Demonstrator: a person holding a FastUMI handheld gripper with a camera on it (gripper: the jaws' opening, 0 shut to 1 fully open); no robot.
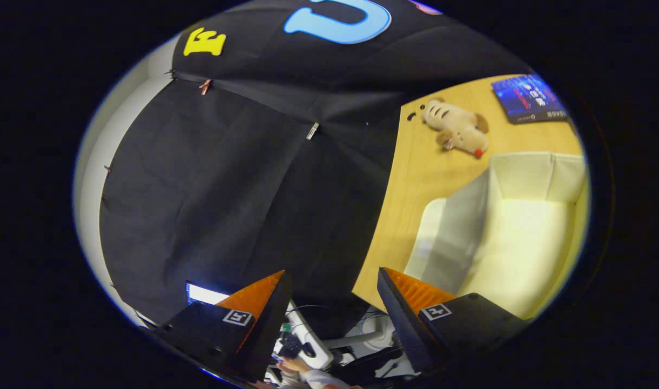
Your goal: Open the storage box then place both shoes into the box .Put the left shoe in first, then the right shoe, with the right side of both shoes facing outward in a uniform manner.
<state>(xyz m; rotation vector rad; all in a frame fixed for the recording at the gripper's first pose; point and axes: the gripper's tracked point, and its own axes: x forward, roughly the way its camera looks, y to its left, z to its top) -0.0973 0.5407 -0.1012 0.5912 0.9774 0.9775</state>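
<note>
Storage box (502, 237) lies partly cut off beyond the released, empty gripper (329, 286).

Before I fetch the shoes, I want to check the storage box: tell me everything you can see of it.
The storage box is pale cream, with thin, stiff-looking walls. It looks open, its bare inner floor and folded corner showing, and a greyish panel stands at its near edge. It sits on the wooden table, nearer than the plush toy. The gripper points past the table's edge, jaws open, touching nothing.
</note>
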